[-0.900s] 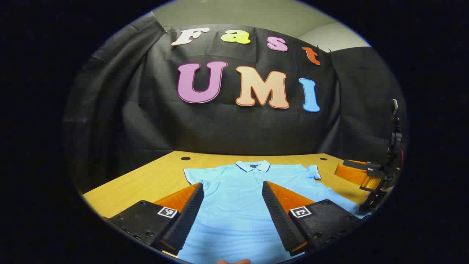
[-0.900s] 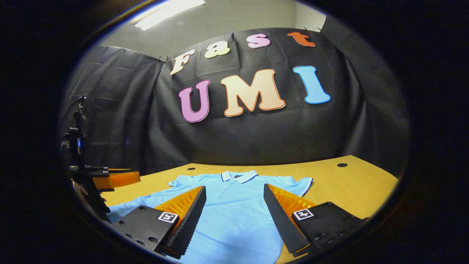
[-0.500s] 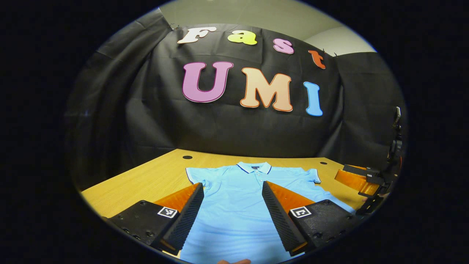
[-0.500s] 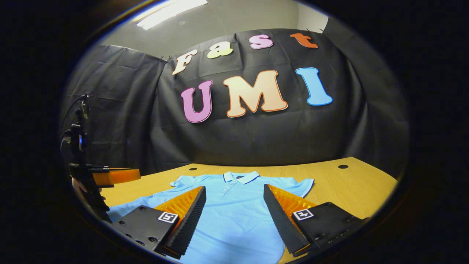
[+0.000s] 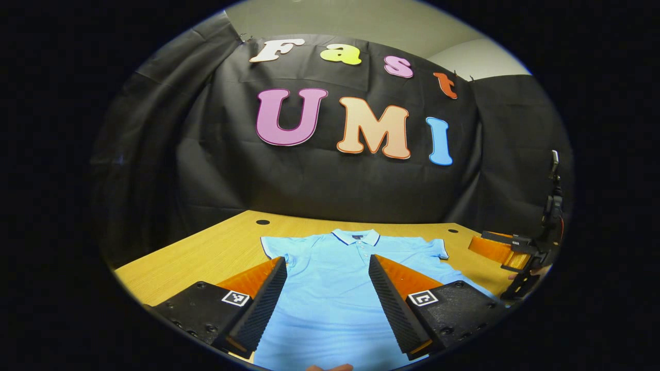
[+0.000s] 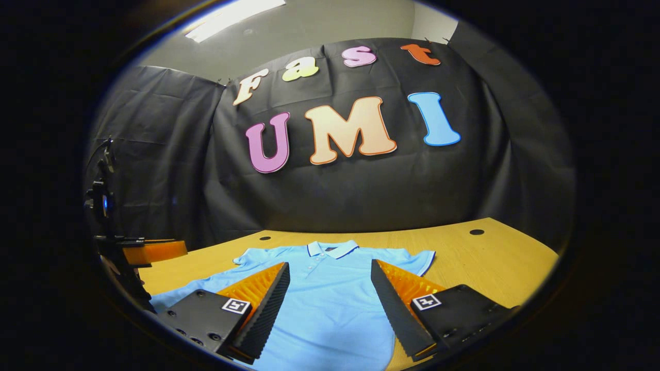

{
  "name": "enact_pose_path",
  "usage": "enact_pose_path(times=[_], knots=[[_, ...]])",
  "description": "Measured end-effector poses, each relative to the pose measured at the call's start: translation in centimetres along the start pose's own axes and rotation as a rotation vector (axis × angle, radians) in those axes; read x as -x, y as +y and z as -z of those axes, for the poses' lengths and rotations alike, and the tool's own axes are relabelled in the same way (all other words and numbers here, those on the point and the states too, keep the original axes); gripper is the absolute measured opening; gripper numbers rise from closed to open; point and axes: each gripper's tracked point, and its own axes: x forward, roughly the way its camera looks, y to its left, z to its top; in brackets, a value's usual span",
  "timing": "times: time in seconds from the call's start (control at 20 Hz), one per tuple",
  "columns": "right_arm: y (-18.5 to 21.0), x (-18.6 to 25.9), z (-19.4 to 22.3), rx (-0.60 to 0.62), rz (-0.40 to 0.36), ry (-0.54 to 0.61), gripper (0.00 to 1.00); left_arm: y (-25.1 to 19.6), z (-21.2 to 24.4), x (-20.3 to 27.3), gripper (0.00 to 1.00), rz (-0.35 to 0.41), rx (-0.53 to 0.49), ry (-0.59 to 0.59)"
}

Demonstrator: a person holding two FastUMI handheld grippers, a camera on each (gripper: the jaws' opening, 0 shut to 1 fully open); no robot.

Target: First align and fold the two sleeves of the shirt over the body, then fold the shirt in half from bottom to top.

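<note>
A light blue polo shirt lies flat and face up on the wooden table, collar at the far end, both short sleeves spread out. In the left gripper view my left gripper hovers open above the shirt's lower body, nothing between its fingers. The right gripper shows farther off at the right edge, over the table beside the shirt. In the right gripper view the shirt lies ahead, and my right gripper is open above it. The left gripper appears at the far left.
The table has bare wood on both sides of the shirt and small dark holes near its far edge. Black cloth walls the booth behind and beside the table. A fingertip shows at the bottom edge of the left gripper view.
Both grippers shifted slightly, so the shirt sits a little differently in each view. Both stay open and hold nothing. The shirt has not moved.
</note>
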Motion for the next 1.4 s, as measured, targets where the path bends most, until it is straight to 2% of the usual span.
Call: enact_pose_path(times=[0.3, 0.45, 0.6, 0.85, 1.05, 1.1, 1.2, 1.4], knots=[[-4.5, -4.9, -1.5, 0.019, 0.068, 0.122, 0.98, 0.1, -0.3, 0.2, 0.95, 0.006, -0.007, -0.008], [-6.7, -8.2, -0.6, 0.039, 0.103, 0.195, 0.98, 0.3, -0.3, 0.1, 0.95, 0.007, -0.011, -0.006], [-10.0, -11.7, 0.7, 0.069, 0.175, 0.259, 0.98, 0.4, -0.1, 0.1, 0.95, 0.011, -0.003, 0.006], [-14.7, -16.5, 3.5, 0.043, 0.269, 0.362, 0.98, 1.5, -0.4, 0.0, 0.95, 0.005, 0.017, 0.003], [-17.6, -18.8, 6.7, 0.017, 0.334, 0.471, 0.95, 1.6, -0.3, -0.3, 0.95, 0.013, 0.030, 0.011], [-18.3, -19.1, 7.6, 0.018, 0.351, 0.492, 0.98, 1.4, -0.1, -0.3, 0.95, 0.022, 0.032, 0.014], [-19.4, -19.4, 9.0, 0.029, 0.373, 0.524, 0.95, 1.2, -0.1, -0.4, 0.95, 0.031, 0.035, 0.017], [-21.0, -19.4, 10.8, 0.033, 0.410, 0.560, 0.96, 1.2, 0.3, -0.6, 0.95, 0.036, 0.042, 0.026]])
